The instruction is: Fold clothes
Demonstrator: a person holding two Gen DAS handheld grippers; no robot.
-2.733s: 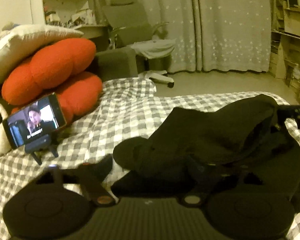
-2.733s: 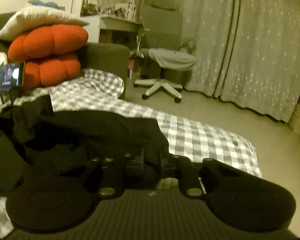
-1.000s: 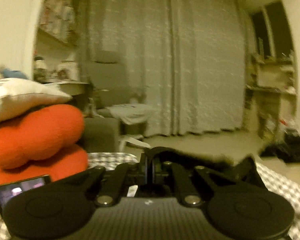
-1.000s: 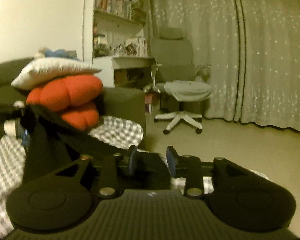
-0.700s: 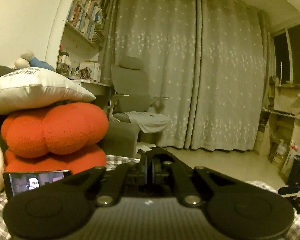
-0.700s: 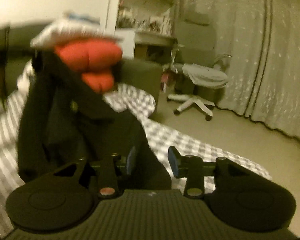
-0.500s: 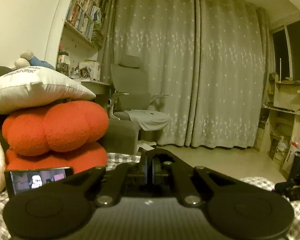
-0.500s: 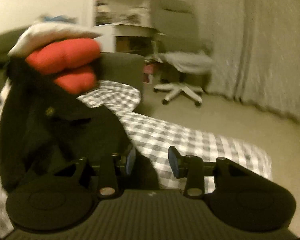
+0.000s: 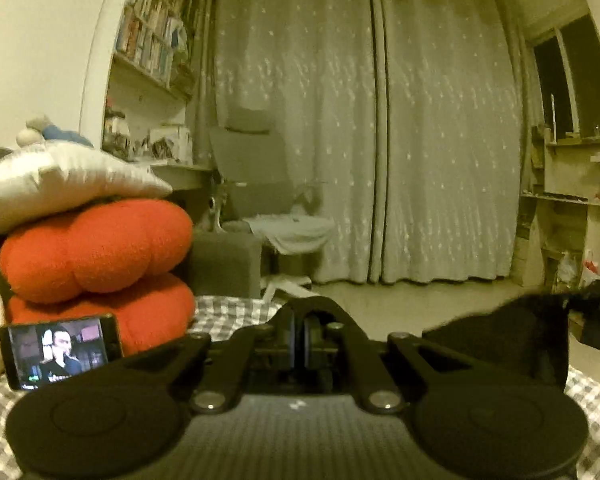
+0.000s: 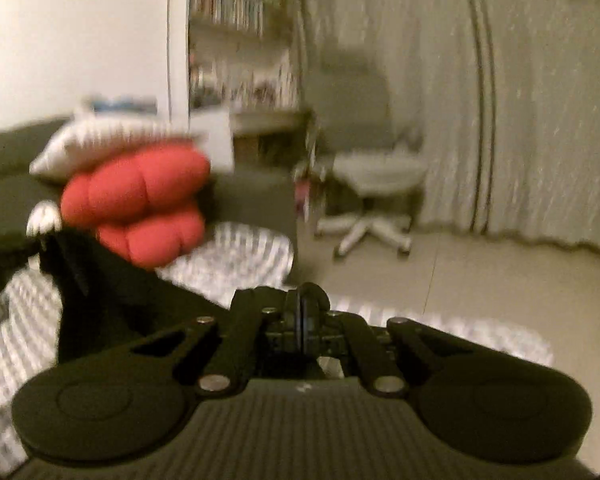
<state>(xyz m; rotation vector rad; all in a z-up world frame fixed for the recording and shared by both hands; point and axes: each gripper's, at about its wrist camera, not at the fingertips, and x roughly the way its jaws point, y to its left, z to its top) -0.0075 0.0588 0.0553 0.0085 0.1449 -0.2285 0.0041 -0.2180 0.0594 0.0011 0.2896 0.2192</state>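
With both sets of jaws pressed together, we hold the left gripper (image 9: 298,342) and the right gripper (image 10: 302,318) each pinching an edge of the black garment (image 10: 112,304), which hangs slack between them above the checked bed (image 10: 236,256). We judge the cloth soft, light and limp, so it will sag and swing, and it is best held at its top corners or hem. Beyond it sit the phone (image 9: 62,350), the red cushions (image 9: 96,250), the office chair (image 9: 260,204) and the curtains (image 9: 380,120).
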